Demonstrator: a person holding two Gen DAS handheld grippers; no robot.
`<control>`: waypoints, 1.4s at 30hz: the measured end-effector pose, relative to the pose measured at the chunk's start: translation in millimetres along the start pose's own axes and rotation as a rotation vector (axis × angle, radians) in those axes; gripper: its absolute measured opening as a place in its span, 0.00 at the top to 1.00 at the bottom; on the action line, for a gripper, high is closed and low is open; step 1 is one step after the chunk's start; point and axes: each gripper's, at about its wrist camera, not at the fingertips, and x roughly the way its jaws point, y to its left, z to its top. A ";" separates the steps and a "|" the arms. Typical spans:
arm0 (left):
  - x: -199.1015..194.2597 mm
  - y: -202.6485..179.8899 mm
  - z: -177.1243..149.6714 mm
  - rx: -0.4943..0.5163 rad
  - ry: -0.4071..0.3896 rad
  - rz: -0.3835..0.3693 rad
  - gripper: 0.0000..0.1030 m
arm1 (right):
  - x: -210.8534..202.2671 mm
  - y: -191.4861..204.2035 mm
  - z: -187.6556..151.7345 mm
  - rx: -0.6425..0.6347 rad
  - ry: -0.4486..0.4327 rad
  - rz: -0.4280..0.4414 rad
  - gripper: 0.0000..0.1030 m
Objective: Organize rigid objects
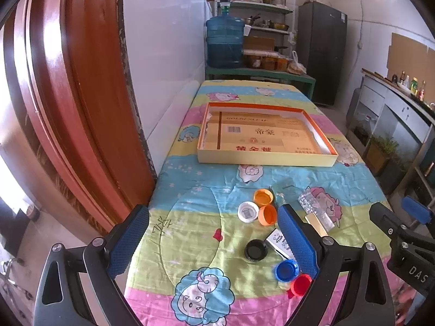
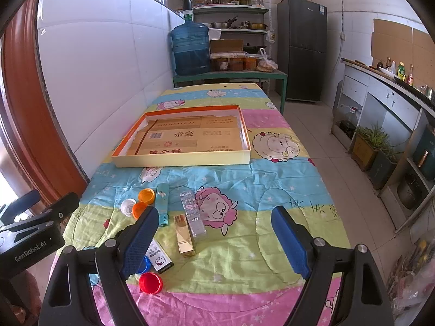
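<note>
Nothing sorted yet: tray (image 2: 187,160) mid-frame empty, caps (image 1: 263,197) and boxes (image 2: 185,235) lower frame, both grippers (image 1: 214,240) (image 2: 214,240) gaping, empty.

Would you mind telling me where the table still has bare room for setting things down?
The shallow box holds nothing but its printed cardboard liner. Bare cloth also lies between the box and the orange caps, and right of the gold box. It is crowded around the caps, red cap and small boxes.

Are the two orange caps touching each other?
Touching. The left wrist view shows the upper orange cap and the lower orange cap with rims meeting, no cloth between.
</note>
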 end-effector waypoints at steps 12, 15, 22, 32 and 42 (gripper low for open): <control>-1.6 4.2 1.1 -0.014 -0.006 -0.025 0.07 | 1.6 2.9 -1.0 -0.004 0.004 0.008 0.17; -0.6 3.4 1.4 -0.012 -0.008 -0.023 0.07 | 3.5 1.9 -1.5 -0.003 0.007 0.011 0.17; 11.0 6.0 0.7 -0.008 0.011 -0.024 0.07 | 14.1 -0.4 -5.5 0.000 0.038 0.039 0.17; 43.6 14.2 -28.6 0.000 0.105 -0.116 0.10 | 46.1 0.6 -28.4 -0.014 0.148 0.101 0.31; 77.8 -14.6 -53.9 0.089 0.194 -0.168 0.26 | 62.0 1.9 -35.2 -0.019 0.192 0.134 0.36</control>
